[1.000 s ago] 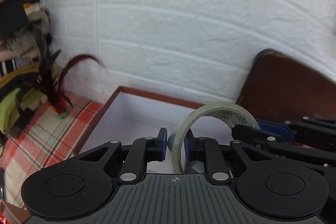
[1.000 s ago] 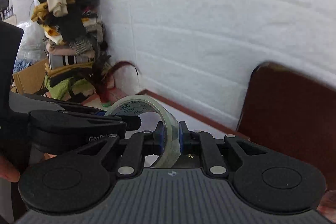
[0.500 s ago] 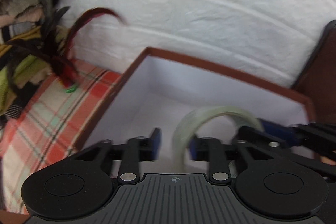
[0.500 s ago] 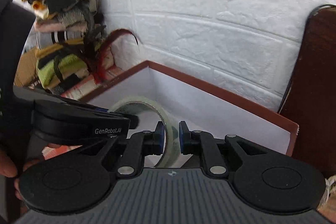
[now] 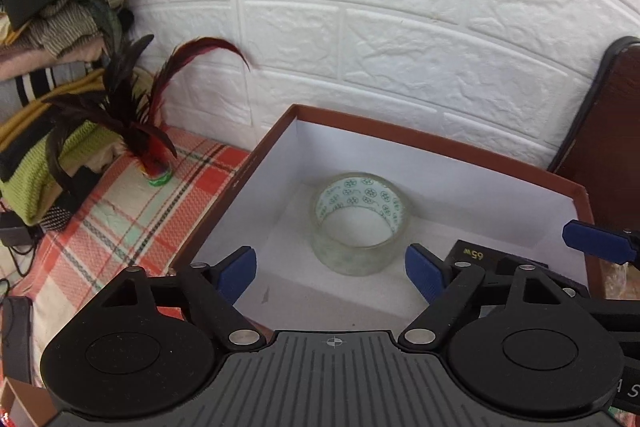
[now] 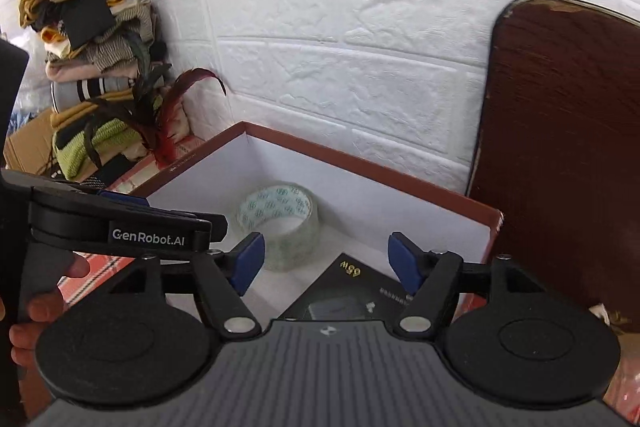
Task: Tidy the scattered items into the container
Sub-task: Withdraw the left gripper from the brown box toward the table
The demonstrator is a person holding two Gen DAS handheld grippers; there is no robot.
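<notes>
Inside the brown-rimmed, white-lined cardboard box (image 5: 436, 143), the clear roll of packing tape (image 5: 360, 223) lies flat on the floor near the far left corner, beside a black carton marked "65w" (image 6: 352, 291). We hold our left gripper (image 5: 332, 271) and right gripper (image 6: 326, 259) above it, both spread wide, empty.

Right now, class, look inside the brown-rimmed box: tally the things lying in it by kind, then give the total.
Clear tape roll: 1
Black carton marked 65w: 1
Total inside the box: 2
</notes>
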